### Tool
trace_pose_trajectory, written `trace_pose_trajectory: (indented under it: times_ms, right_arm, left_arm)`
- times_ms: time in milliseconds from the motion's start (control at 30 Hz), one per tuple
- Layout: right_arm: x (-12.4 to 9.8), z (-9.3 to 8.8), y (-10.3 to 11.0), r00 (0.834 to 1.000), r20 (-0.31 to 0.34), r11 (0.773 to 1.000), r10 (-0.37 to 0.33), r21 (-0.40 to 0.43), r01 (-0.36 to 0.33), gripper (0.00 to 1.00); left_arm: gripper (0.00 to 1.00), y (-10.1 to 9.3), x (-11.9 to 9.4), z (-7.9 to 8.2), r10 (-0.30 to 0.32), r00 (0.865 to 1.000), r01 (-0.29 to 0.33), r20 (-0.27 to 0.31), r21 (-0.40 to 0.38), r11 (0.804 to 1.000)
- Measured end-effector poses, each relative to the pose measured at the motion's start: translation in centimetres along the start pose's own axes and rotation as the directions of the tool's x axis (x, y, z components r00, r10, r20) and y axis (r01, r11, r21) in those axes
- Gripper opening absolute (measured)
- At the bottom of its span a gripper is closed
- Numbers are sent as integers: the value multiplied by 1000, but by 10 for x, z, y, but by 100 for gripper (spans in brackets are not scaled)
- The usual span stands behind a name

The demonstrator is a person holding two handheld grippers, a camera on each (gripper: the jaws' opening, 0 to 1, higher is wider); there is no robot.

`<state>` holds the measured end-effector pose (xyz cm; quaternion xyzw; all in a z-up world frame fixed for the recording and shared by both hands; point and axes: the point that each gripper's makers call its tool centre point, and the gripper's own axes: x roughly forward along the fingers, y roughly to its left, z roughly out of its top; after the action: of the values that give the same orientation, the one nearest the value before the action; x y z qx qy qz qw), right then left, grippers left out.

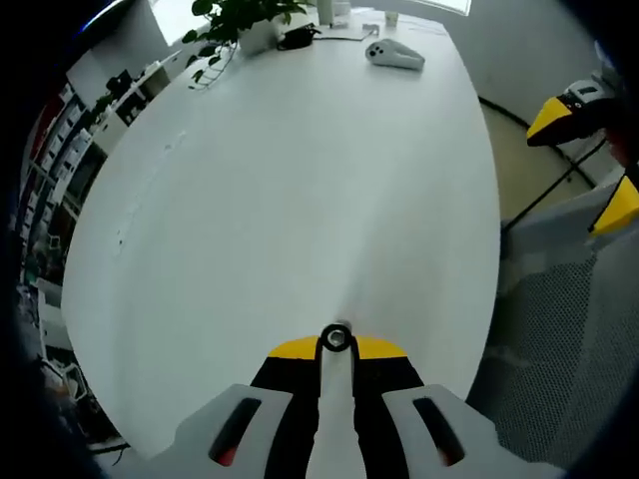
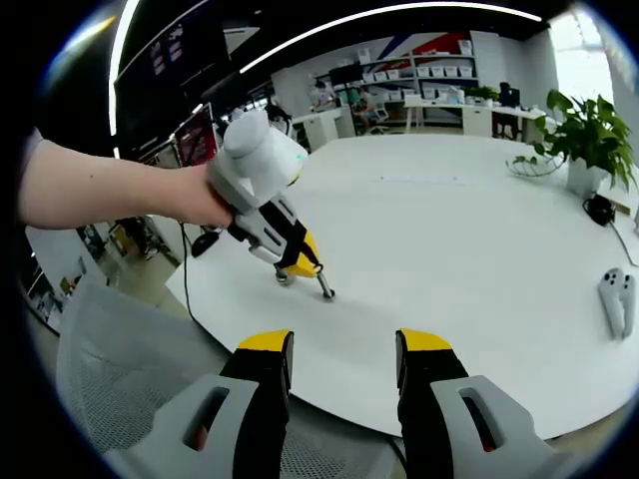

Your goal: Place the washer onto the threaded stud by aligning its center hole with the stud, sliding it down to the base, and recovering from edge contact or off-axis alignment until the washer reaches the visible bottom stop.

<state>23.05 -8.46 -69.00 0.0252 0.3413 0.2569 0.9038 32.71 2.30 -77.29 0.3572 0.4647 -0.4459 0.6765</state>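
The left gripper (image 1: 336, 351) is pinching its yellow-tipped jaws narrowly on a small round metal piece, seemingly the washer (image 1: 336, 339), just above the white table (image 1: 300, 180). In the right gripper view, the threaded stud (image 2: 324, 286) is slanting from those jaws down to the table; whether the washer is already riding on it, I cannot tell. The right gripper (image 2: 339, 359) is hanging wide and empty, near the stud, over the table edge. Seating at the bottom stop looks unfinished.
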Motion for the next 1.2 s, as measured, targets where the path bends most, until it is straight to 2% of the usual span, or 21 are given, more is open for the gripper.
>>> trace_pose_trajectory:
  times_ms: [233, 667, 867, 1000, 1100, 1200]
  right_arm:
    - [0, 1, 0, 1000, 4, 1000, 0, 7, 0, 43]
    - [0, 0, 0, 1000, 0, 1000, 0, 6, 0, 43]
    - [0, -1, 0, 1000, -2, 1000, 3, 7, -3, 43]
    - [0, -1, 0, 1000, -1, 1000, 4, 9, -4, 43]
    - [0, -1, 0, 1000, -2, 1000, 5, 6, -5, 43]
    - [0, 0, 1, 1000, -1, 1000, 5, 1, -5, 43]
  left_arm:
    - [9, 0, 10, -3, -13, 1000, 13, -25, 10, 1000]
    - [9, -8, 43, -20, -57, 991, 61, -125, 35, 998]
    - [9, -10, 49, -24, -61, 988, 66, -141, 30, 997]
    - [10, -12, 49, -23, -62, 989, 65, -135, 22, 998]
    - [20, -9, 47, -14, -47, 996, 43, -76, -51, 998]
    - [20, -8, 39, -10, -36, 998, 33, -56, -55, 998]
